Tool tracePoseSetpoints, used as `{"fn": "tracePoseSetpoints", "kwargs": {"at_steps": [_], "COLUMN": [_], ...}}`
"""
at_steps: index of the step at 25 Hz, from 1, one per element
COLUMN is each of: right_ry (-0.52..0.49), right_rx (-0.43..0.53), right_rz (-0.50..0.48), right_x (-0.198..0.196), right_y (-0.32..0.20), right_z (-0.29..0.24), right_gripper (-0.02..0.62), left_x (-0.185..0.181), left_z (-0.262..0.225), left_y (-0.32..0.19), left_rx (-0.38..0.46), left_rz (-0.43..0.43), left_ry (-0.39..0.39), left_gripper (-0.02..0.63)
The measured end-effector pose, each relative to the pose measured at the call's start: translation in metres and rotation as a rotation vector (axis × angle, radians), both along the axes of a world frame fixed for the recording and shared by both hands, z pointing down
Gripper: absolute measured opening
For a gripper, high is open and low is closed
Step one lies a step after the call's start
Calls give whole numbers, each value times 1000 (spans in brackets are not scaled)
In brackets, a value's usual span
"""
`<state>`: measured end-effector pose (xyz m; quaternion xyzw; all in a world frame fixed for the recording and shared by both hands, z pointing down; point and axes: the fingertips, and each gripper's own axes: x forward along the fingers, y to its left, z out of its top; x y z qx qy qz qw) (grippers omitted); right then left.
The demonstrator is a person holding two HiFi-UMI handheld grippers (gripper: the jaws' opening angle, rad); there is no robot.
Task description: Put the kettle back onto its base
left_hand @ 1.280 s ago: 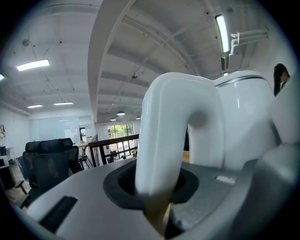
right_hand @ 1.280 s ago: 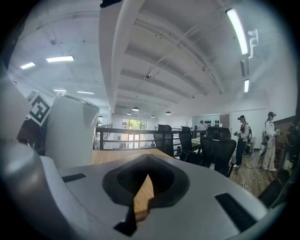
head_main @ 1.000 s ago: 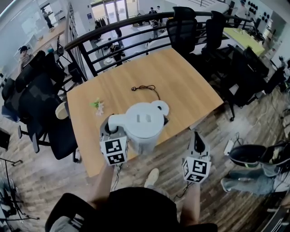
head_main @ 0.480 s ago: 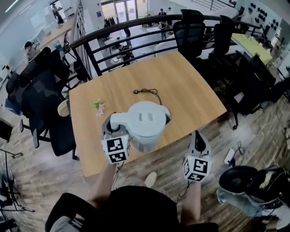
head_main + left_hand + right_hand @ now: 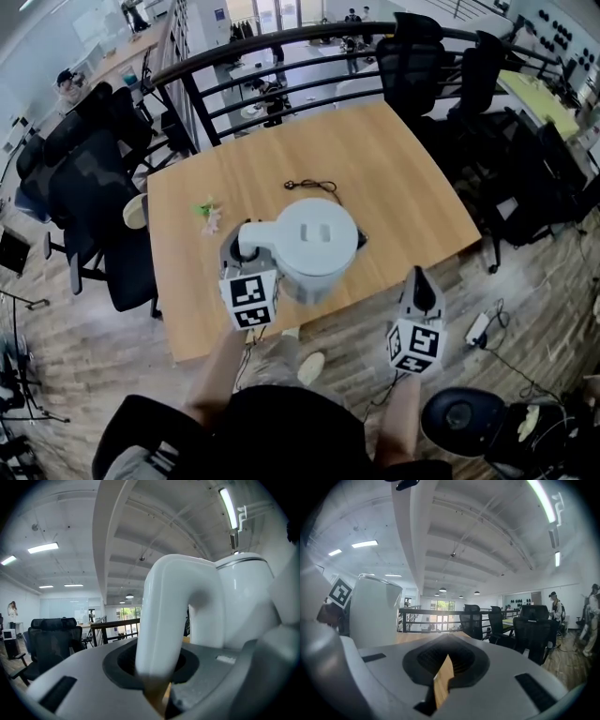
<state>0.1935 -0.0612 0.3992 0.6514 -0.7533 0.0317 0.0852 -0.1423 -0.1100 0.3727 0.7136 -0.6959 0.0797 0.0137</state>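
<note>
One smooth, rounded white kettle [image 5: 317, 246]

Black office chairs [image 5: 89, 192] flank a wooden table [image 5: 398, 178].

White kettle [image 5: 317, 246]; light wood-grain table [image 5: 403, 178]; black chairs [image 5: 94, 192]; grey-brown plank-patterned floor [image 5: 94, 366].

Worktop [image 5: 394, 178]: centre of the head view, with a railing [image 5: 281, 52] behind its far edge.
Kettle [image 5: 317, 246]: over the worktop's near half, handle to the left.
Left gripper [image 5: 246, 251]: at the kettle's left, with the handle between its jaws.
Right gripper [image 5: 419, 281]: right of the kettle, apart from it, just off the worktop's near edge.
Cord [image 5: 312, 184]: on the worktop, just behind the kettle.
Chairs [image 5: 89, 178]: left of the worktop.
</note>
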Motion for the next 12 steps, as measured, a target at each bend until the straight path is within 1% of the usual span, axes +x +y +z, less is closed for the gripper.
{"fn": "tracePoseSetpoints", "kwargs": {"at_steps": [5,12], "right_ry": [4,8], "right_rx": [-9,-16], "right_rz": [15,39], "right_x": [6,7], "right_y": [-25,-60], "right_z": [9,19], "right_gripper": [-2,-2], "left_x": [5,14], "left_z": [12,25], "left_y": [-31,-74], "left_rx": [-12,-6], "left_rz": [9,53], "left_ry": [2,-2], "left_gripper": [74,75]}}
